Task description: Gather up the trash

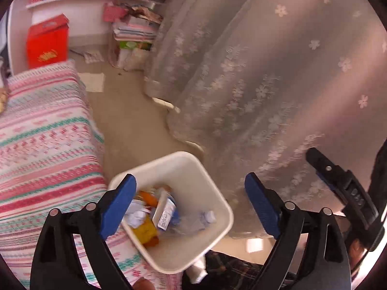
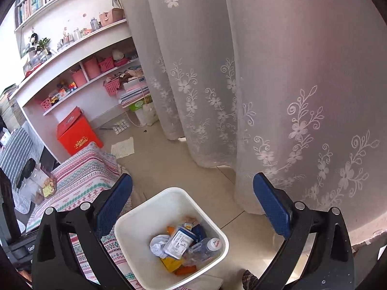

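The bin (image 2: 219, 236) is seen on the floor by the bed (image 2: 79, 176), with trash (image 2: 179, 244) inside. Both the left gripper (image 1: 191, 203) and the right gripper (image 2: 193, 205) are held wide, with nothing gripped. The paper (image 2: 122, 148) on the floor is likely thin and floppy; an edge should be pinched.

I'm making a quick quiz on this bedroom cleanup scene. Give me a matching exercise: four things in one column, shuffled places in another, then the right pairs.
Things:
1. clear plastic bottle
2. red box
3. sheet of paper
4. pink baskets

Places:
A. on the white shelves
B. flat on the floor beyond the bed
C. inside the white trash bin
D. on the floor under the shelves

Pairs: 1-C, 2-D, 3-B, 4-A
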{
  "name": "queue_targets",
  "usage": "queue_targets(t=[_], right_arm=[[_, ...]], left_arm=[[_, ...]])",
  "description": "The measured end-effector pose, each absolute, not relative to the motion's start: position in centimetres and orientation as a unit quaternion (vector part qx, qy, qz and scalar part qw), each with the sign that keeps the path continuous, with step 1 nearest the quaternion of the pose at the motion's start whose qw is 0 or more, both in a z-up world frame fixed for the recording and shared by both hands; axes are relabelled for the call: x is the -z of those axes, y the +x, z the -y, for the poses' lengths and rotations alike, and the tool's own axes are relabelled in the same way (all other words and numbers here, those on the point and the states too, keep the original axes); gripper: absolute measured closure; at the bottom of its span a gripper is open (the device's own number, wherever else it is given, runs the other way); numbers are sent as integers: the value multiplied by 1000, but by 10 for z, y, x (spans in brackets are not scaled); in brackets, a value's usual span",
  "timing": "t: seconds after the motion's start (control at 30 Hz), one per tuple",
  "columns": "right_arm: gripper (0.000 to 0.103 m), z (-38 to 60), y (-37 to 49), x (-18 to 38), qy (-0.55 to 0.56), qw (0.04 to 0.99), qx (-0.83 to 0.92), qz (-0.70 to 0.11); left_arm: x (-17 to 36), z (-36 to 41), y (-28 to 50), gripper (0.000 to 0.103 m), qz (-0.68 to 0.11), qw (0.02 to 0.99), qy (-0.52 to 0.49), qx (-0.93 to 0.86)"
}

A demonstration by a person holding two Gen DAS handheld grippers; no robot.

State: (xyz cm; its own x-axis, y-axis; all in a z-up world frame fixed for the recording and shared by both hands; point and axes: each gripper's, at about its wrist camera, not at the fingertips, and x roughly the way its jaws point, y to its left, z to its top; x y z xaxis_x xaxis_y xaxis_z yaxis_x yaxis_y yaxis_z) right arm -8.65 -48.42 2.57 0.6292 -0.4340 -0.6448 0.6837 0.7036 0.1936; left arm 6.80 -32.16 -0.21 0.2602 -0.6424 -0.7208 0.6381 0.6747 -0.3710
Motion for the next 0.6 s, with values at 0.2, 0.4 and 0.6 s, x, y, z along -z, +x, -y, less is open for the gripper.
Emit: queue_targets(t=[0.2, 0.4, 0.6], right_arm=[[7, 437, -58, -22, 195, 896, 271, -291], [7, 373, -31, -19, 148, 920, 241, -272], [7, 326, -14, -15, 128, 935, 205, -260]], left_arm=[[-32, 279, 56, 7, -326, 906, 81, 257], [-39, 218, 58, 7, -301, 936, 74, 167], [-29, 155, 62, 7, -315, 939, 51, 130]])
